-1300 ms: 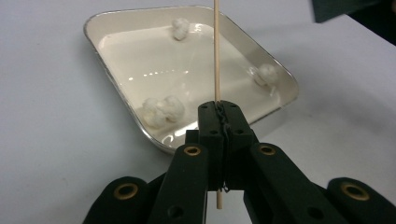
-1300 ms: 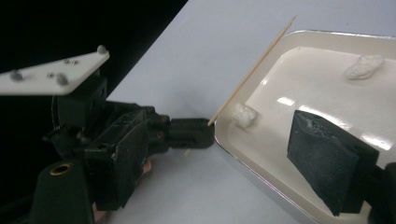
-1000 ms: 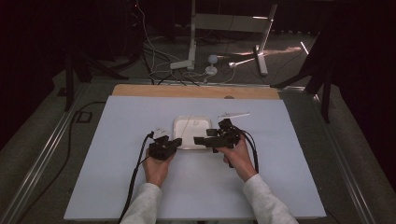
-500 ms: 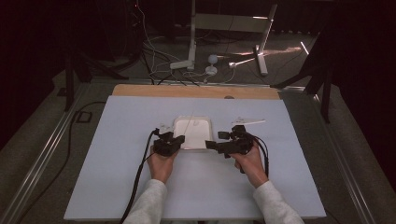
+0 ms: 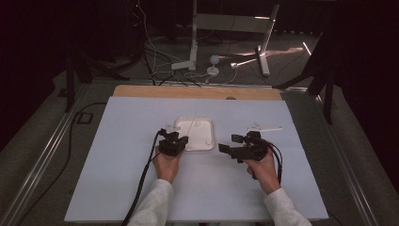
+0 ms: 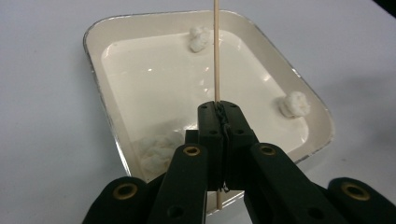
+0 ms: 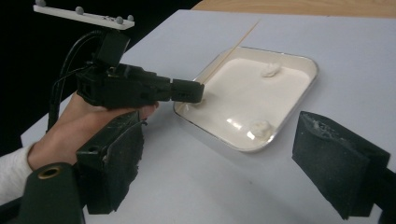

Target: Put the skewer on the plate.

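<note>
The left gripper (image 6: 218, 112) clamps a thin wooden skewer (image 6: 216, 51) over the white tray (image 6: 100, 88); the right gripper (image 5: 225, 148), jaws spread, has apparently withdrawn right of it.

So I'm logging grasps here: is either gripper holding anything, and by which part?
The left gripper is shut on a thin wooden skewer, gripped near its lower end, above the white tray. The right gripper is open, holding nothing.
</note>
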A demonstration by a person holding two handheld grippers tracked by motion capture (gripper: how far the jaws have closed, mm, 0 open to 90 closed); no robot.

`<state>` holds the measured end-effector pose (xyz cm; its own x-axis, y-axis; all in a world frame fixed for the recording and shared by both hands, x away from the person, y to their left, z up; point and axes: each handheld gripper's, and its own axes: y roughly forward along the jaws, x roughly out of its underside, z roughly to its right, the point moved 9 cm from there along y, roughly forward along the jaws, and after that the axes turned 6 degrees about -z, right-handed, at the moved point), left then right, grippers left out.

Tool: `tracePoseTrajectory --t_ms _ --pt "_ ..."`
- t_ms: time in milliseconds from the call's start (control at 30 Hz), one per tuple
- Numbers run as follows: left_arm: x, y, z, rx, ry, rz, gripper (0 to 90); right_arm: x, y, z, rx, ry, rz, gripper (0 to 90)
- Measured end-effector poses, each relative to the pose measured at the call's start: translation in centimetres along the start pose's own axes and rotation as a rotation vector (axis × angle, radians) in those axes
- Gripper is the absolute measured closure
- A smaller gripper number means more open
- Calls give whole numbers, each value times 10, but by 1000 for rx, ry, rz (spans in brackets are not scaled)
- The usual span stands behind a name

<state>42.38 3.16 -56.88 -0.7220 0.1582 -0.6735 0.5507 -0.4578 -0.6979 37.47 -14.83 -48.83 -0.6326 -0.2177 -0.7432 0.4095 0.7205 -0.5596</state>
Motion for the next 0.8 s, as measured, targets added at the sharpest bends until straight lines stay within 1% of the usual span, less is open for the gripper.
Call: tracePoseTrajectory --t_ms 167,267,300,367,500,600,700,800 --pt "2 4 -1 -14 -7 -21 890 6 -8 5 26 -7 13 156" --pt "3 6 -2 -33 -11 -25 889 9 -13 7 33 -4 18 155" --pt "3 7 -2 -31 -12 -27 889 11 -14 8 38 -7 17 155" --pt "4 8 -2 -42 -10 -35 889 14 -16 9 47 -12 20 154" --pt "4 9 -2 -46 -20 -39 887 19 -21 11 54 -4 21 152" --pt "5 10 -2 -54 -26 -49 885 21 -26 13 61 -12 26 152" --pt "6 11 -3 -62 -36 -56 885 24 -32 14 67 -8 35 152" --pt "7 12 -1 -61 -31 -59 871 28 -37 18 75 -6 39 152"
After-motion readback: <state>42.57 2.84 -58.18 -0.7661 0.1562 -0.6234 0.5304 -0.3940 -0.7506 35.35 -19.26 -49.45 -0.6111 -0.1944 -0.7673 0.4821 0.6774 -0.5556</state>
